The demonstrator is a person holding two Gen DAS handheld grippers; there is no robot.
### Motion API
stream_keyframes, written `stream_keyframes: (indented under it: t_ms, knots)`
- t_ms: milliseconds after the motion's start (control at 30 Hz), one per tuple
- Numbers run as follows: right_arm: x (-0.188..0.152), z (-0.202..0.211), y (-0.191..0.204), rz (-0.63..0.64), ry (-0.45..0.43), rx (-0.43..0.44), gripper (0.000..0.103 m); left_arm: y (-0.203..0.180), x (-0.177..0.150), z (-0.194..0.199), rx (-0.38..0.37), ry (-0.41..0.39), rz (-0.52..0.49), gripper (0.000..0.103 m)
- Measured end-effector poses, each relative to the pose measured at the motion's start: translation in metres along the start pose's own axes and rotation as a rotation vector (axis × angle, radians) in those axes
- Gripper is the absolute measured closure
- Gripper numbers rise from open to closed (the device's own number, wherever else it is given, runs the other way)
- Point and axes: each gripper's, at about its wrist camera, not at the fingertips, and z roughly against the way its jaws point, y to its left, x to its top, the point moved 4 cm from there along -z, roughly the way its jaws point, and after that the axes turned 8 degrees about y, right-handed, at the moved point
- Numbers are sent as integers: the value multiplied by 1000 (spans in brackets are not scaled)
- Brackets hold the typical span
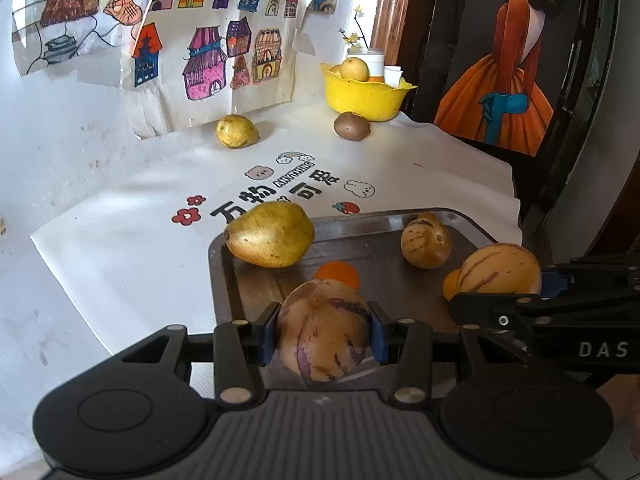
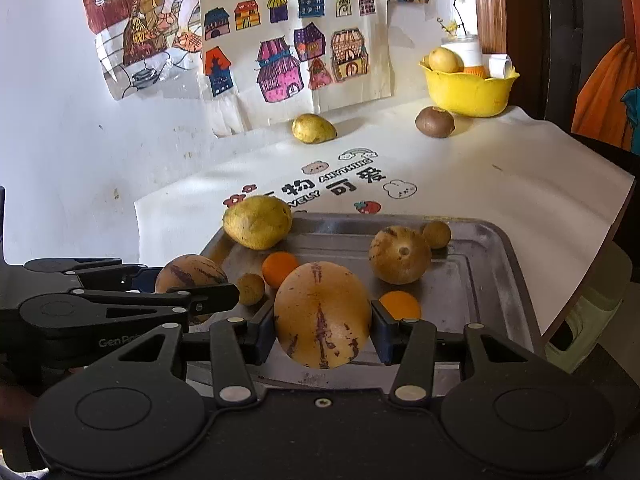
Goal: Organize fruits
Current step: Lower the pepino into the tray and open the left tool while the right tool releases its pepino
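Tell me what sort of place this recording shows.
Probably a home room: children's drawings taped to the wall, a printed tablecloth, and a yellow fruit bowl on the table.

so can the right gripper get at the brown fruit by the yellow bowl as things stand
Probably not yet: the right gripper is shut on a striped melon, so its jaws are full, though the cloth path to the brown fruit looks free.
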Motion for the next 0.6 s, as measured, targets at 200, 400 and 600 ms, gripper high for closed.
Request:
stream_keyframes:
  t_ms: [200,400,600]
  knots:
    - [-2,-4,-4,-8,11,-3,54,0,-4,-6,2,19,-1,55]
    - [-6,-11,-7,-21,33,-3,54,4,-3,-16,6,34,14,55]
    - [-6,-19,-8,-22,47,-7,54,8,-2,-22,8,42,26,55]
